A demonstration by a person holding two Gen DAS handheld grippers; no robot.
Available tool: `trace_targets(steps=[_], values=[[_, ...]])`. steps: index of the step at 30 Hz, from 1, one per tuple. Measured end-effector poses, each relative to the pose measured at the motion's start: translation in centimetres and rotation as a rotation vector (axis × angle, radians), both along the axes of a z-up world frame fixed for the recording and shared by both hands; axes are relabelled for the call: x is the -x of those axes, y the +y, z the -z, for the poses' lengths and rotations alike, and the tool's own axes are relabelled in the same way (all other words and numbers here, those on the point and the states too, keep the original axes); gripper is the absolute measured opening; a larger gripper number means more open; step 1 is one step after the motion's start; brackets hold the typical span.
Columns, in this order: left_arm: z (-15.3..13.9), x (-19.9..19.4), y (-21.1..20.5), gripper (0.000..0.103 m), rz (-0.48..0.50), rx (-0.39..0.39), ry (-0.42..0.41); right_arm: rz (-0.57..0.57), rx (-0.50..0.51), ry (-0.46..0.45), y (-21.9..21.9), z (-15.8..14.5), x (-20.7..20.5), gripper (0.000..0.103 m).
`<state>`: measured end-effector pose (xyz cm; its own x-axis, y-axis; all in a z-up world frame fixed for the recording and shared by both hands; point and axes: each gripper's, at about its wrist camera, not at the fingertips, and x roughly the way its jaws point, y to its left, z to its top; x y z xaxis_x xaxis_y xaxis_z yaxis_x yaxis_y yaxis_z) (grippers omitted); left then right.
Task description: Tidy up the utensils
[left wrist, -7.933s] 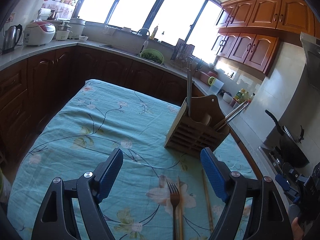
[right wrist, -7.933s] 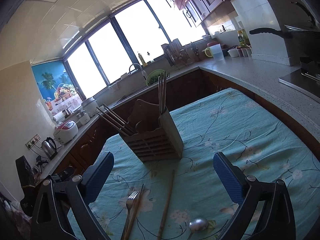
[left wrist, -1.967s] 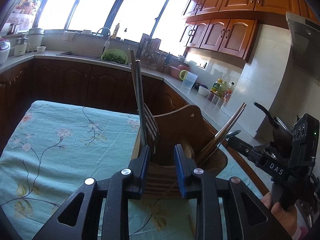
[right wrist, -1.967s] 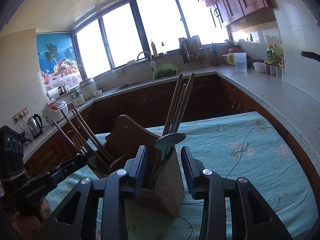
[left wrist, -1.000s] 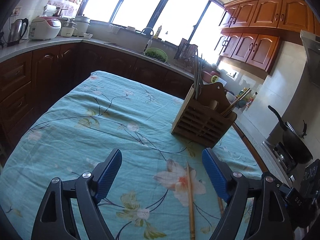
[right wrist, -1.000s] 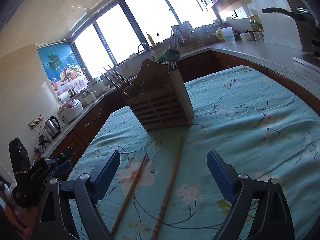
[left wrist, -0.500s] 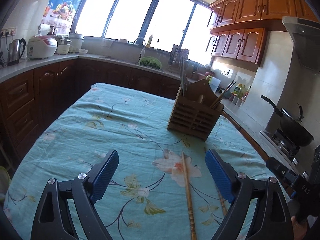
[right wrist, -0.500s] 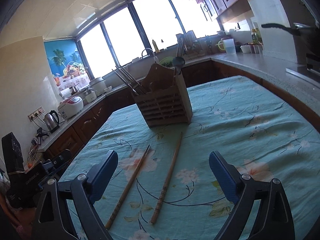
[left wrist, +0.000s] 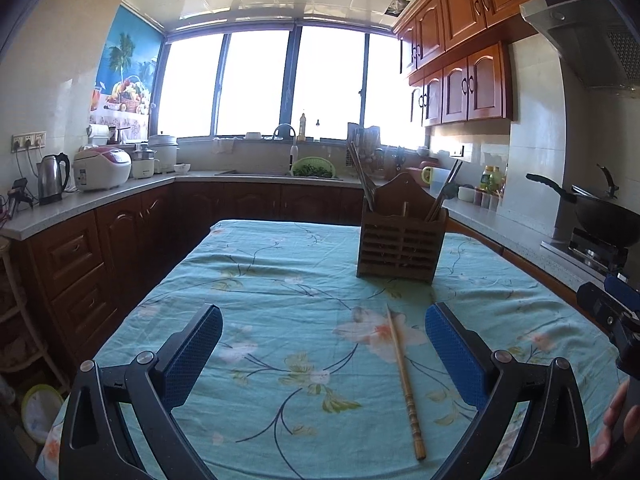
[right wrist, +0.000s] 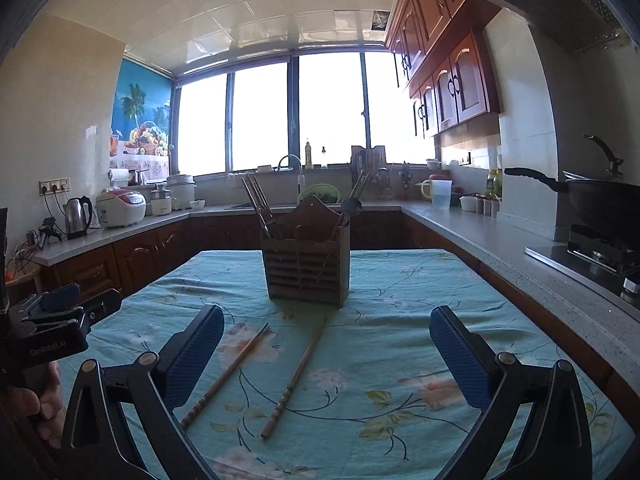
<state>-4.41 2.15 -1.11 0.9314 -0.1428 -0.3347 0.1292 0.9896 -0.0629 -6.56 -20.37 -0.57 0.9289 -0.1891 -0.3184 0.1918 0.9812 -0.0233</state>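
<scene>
Both claws have drawn back from the wooden utensil holder (left wrist: 401, 234) and now hang over the near part of the surface, well apart from it. A moment ago each claw was narrow and close at the holder; now the fork and the spoon that lay on the cloth are gone from it, and a spoon head shows above the holder's right compartment in the right wrist view. The left claw (left wrist: 323, 354) is opening to its widest, and nothing is between its jaws. The right claw (right wrist: 326, 354) stands wide and empty too.

What is left of the task, as I judge it — two wooden chopsticks on the floral tablecloth (right wrist: 400, 292). The left chopstick (right wrist: 225, 376) and the right chopstick (right wrist: 294, 380) lie near each other, not touching, both pointing toward the holder. In the left wrist view only one chopstick (left wrist: 404, 382) is clear.

There is open room around them: the cloth is flat and bare to the left and right. The right edge of the surface runs close beside the stove counter (right wrist: 532, 276), so the space is narrower there. The near ends of the chopsticks lie close to the near edge.
</scene>
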Motion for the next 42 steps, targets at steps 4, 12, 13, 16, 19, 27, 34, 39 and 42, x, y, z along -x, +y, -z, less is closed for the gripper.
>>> trace_targets(steps=[4, 12, 13, 16, 19, 27, 34, 39, 42], values=[[0.1, 0.6, 0.0, 0.102, -0.013, -0.028, 0.012, 0.013, -0.013, 0.011, -0.4, 0.6, 0.7, 0.103], [-0.1, 0.7, 0.3, 0.102, -0.027, -0.036, 0.016, 0.047, -0.038, 0.026, -1.3, 1.4, 1.5, 0.103], [-0.2, 0.7, 0.2, 0.102, -0.027, -0.038, 0.018, 0.05, -0.044, 0.029, -1.5, 1.4, 1.5, 0.103], [0.2, 0.7, 0.5, 0.102, -0.032, -0.042, 0.017, 0.054, -0.051, 0.03, -1.6, 1.6, 1.8, 0.103], [0.1, 0.9, 0.2, 0.102, -0.028, -0.052, 0.02, 0.055, -0.048, 0.036, -1.7, 1.8, 1.9, 0.103], [0.5, 1.3, -0.2, 0.102, -0.021, -0.067, 0.02, 0.053, -0.047, 0.031, -1.5, 1.9, 2.1, 0.103], [0.7, 1.6, 0.0, 0.102, -0.024, -0.058, 0.017, 0.05, -0.043, 0.02, -1.6, 1.7, 2.3, 0.103], [0.8, 1.8, -0.2, 0.102, -0.022, -0.065, 0.015, 0.05, -0.046, 0.018, -1.7, 1.7, 2.3, 0.103], [0.8, 1.8, -0.3, 0.102, -0.019, -0.068, 0.016, 0.05, -0.047, 0.016, -1.8, 1.7, 2.4, 0.103]])
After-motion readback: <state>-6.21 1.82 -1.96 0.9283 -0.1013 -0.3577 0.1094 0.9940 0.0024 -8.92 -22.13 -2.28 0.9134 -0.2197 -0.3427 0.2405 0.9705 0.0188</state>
